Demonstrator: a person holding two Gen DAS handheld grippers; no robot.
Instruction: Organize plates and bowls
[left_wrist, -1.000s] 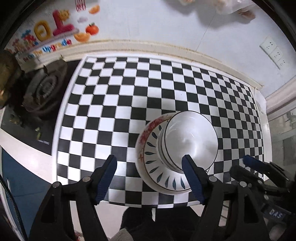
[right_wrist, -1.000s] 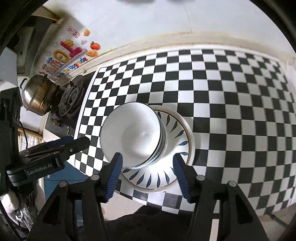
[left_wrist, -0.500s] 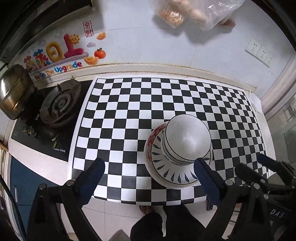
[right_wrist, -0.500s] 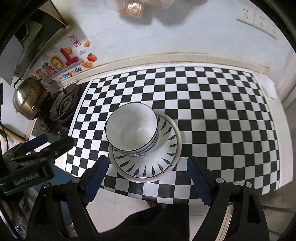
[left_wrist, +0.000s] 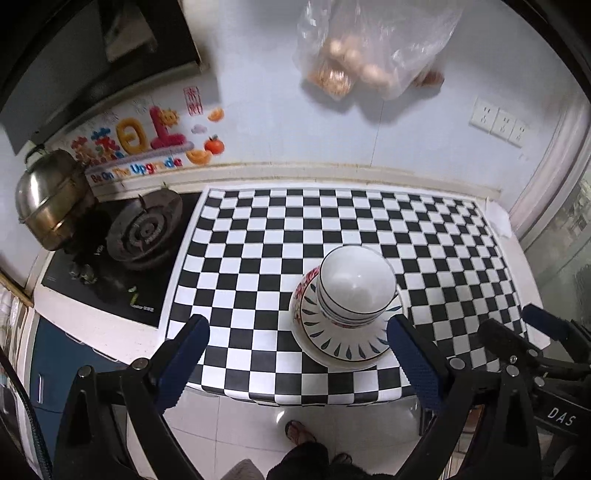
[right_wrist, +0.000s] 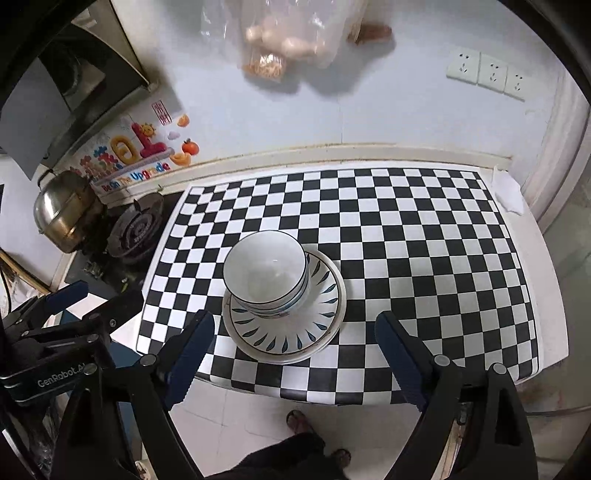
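Observation:
Stacked white bowls (left_wrist: 356, 280) with blue rim lines sit on a leaf-patterned plate (left_wrist: 343, 343), which rests on a plate with a red floral rim (left_wrist: 308, 281). The stack stands near the front edge of the checkered counter (left_wrist: 258, 236). My left gripper (left_wrist: 297, 322) hangs open above and in front of the stack, with nothing between its fingers. In the right wrist view the bowls (right_wrist: 266, 273) and plate (right_wrist: 317, 325) lie just ahead of my right gripper (right_wrist: 295, 317), which is also open and empty. Each gripper appears at the edge of the other's view.
A gas burner (left_wrist: 146, 230) and a steel pot (left_wrist: 51, 199) stand left of the counter. A plastic bag of food (left_wrist: 369, 48) hangs on the wall, with sockets (left_wrist: 498, 122) to its right. A person's sandalled feet (left_wrist: 299, 432) are on the white floor tiles below.
Both grippers have opened wide and pulled up and back from the stack. The bowls and plates stay put on the counter and look smaller now.

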